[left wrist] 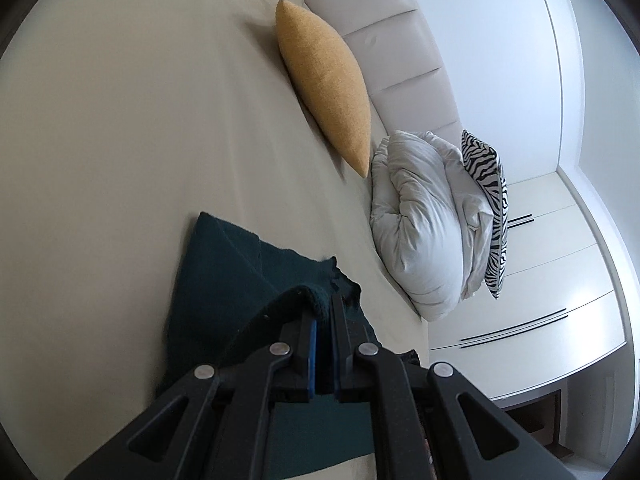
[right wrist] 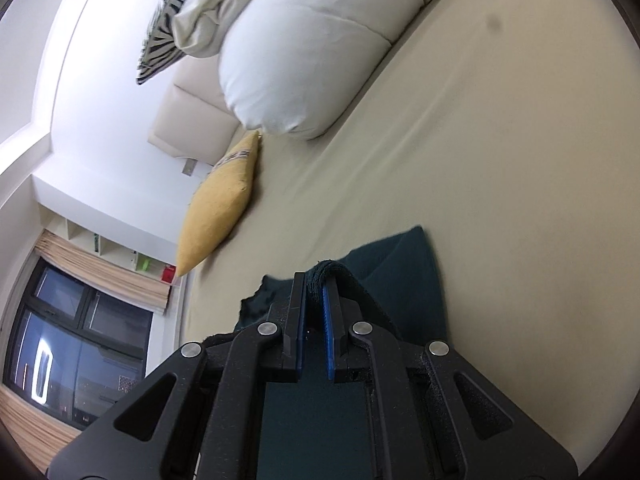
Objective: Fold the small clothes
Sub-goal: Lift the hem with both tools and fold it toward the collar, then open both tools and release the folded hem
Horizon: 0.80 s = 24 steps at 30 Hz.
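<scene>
On the beige bed (left wrist: 120, 140), beside a yellow cushion (left wrist: 324, 84), both left gripper (left wrist: 323, 304) and right gripper (right wrist: 316, 280) pinch the dark-green garment (left wrist: 224, 264).

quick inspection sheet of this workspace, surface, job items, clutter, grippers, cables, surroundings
surface: beige bed sheet, smooth with faint creases.
job's things: one dark teal garment partly lying on the sheet, its near edge lifted at two points.
clutter: yellow cushion, bunched white duvet and zebra-print cushion, all along the padded headboard, apart from the garment.
grippers: left gripper shut on the garment's edge; right gripper shut on a folded edge of it.
cables: nothing seen.
surroundings: white cabinet fronts beside the bed, dark window with a beige blind, shelves above it.
</scene>
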Available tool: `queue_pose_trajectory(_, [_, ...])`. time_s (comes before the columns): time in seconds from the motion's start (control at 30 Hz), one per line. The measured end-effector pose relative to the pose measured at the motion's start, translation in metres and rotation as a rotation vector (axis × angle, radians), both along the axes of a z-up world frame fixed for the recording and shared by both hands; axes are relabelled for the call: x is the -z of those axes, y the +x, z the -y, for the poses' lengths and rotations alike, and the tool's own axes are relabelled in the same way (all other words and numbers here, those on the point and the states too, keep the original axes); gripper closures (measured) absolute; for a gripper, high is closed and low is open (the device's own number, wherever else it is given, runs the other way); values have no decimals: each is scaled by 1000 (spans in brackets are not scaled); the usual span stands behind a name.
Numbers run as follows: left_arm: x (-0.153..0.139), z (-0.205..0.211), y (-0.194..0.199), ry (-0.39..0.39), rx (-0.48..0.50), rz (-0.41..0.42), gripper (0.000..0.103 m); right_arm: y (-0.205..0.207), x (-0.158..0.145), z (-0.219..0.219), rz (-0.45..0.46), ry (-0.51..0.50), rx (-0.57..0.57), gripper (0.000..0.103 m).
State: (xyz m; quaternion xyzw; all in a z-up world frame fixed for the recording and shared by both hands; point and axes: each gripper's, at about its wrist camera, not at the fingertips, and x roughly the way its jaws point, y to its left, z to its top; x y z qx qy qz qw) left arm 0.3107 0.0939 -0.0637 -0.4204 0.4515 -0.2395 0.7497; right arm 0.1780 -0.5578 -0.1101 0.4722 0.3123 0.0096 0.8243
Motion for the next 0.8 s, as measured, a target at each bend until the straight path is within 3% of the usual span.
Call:
queue_pose_trajectory(0.2, [39,14,42,104,-13,-62,93,67,40,13,-92,-11,14,93])
queue_pose_trajectory(0.27, [54,12,52,119,-27,-102,70,82,55,18,-143,-27,44,81])
queue_pose_trajectory(0.3, [56,10,52,109,-29,-103,68,86,61,21,-158,-21,62,63])
queue_pose_trajectory(0.43, [39,0,35,155,-41,-46,47,84,61,23,-116,-46,80,56])
queue_pose_trajectory(0.5, [27,-3,22,164,-41,-11,45,78,53,18,-124,-112,79,54])
queue_pose_trajectory(0.63, [13,2,-13,283,-3,48,45,55,34,-1,-126,-202,48,54])
queue_pose_trajectory(0.8, [23,14,-56,381,52,70,45,29,26,-36,-162,-379,-29,54])
